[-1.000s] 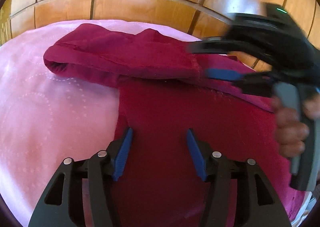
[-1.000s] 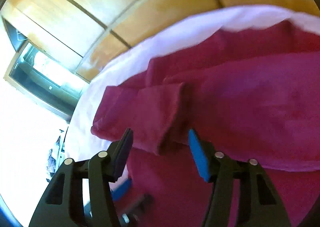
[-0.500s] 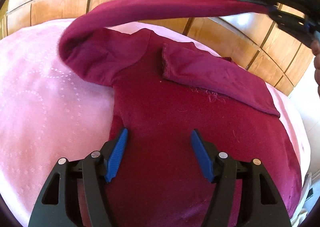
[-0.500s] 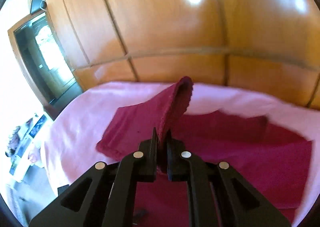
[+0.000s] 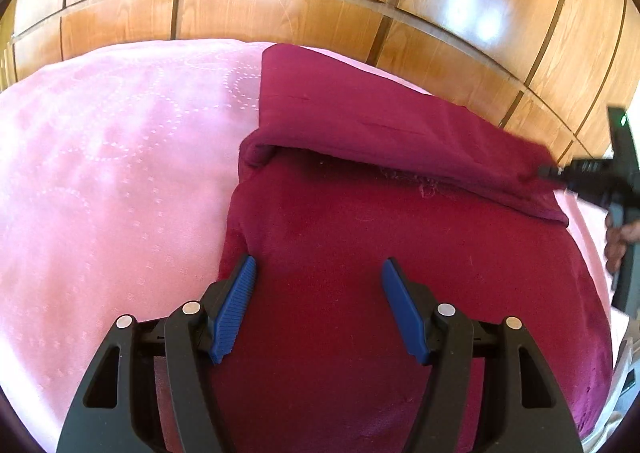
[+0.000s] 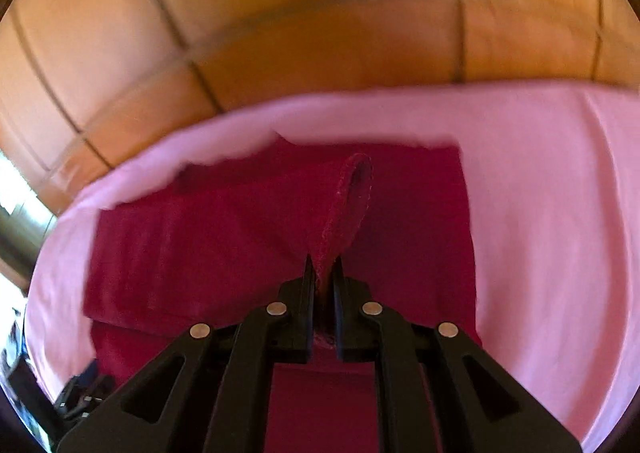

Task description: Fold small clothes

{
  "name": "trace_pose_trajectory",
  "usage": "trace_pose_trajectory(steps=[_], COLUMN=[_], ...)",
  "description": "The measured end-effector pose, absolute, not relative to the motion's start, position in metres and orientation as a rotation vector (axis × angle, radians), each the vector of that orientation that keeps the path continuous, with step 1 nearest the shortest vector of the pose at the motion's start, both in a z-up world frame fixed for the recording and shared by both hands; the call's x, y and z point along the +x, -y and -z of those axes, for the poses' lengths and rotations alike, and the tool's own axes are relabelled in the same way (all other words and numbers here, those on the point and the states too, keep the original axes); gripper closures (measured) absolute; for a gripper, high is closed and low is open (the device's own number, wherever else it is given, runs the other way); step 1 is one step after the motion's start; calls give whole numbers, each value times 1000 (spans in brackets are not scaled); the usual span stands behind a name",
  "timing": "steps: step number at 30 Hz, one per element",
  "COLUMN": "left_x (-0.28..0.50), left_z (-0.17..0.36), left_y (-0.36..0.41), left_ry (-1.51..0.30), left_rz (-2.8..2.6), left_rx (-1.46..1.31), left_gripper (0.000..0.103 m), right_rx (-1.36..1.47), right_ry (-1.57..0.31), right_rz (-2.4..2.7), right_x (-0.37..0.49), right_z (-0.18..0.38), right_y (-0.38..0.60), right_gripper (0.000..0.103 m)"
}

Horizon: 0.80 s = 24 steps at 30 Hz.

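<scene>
A dark red long-sleeved top (image 5: 360, 253) lies flat on a pink bedcover (image 5: 112, 181). One sleeve (image 5: 380, 125) lies folded across the top's upper part. My left gripper (image 5: 318, 285) is open, its blue pads resting on the lower part of the top near its left edge. My right gripper (image 6: 322, 269) is shut on the sleeve's cuff (image 6: 344, 213) and holds it low over the top (image 6: 200, 245). It also shows in the left wrist view (image 5: 592, 177) at the right edge, at the sleeve's end.
A glossy wooden panelled wall (image 5: 320, 5) stands behind the bed. The pink bedcover (image 6: 560, 213) spreads wide to the left of the top in the left wrist view. The bed's edge is at the far right, near the person's hand (image 5: 618, 249).
My right gripper closed on the sleeve cuff, lifted it high, then carried it across and down, so the sleeve now lies folded over the top. My left gripper stayed open in place.
</scene>
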<state>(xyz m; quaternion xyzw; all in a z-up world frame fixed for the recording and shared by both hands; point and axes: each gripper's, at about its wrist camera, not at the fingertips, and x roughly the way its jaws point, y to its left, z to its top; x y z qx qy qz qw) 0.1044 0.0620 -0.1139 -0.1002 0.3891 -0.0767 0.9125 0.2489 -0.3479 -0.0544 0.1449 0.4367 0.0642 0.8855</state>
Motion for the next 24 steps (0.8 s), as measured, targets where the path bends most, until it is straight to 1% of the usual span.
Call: trace_pose_trajectory(steps=[2,4,5,7,8,9,12,14,16,18,22,24], left_x=[106,106,106,107,109,111,130,146,166,187,222,241], left_z=[109,101,97,82,73,66,44,38,34,32,34,40], left_y=[-60,-57,-58,-63,-65,-67,-75,-76,-72,-65,-51,-48], left_ry=[-828,-851,-851,-827,-804,-785,-739,-733,-731,-730,-729,-749], left_rz=[147,141,142,158,156,149,143,140,147,155,152,151], left_rx=[-178,-155,-162,-191,-196,-197,-240,-257,-267,-260,-251,-255], left_gripper=[39,39,39,39,39,39,39,39,43,43,44,45], right_rx=[323,350,357,375,381,375,371,345,305,264,249,231], right_ry=[-925,-918,-917,-907,-891,-869,-780,-756,-764,-778,-806,-810], right_rz=[-103,-114,-127,-118,-118,-107,-129,-161,-177,-175,-154,-132], right_x=[247,245,246,245,241,237,228,226,232,244,259,264], right_z=[69,72,71,68,62,56,29,19,16,22,36,46], right_y=[354,356,356,366,364,365,359,349,337,326,325,323], right_gripper=[97,96,93,76,65,59,53,48,44,41,40,36])
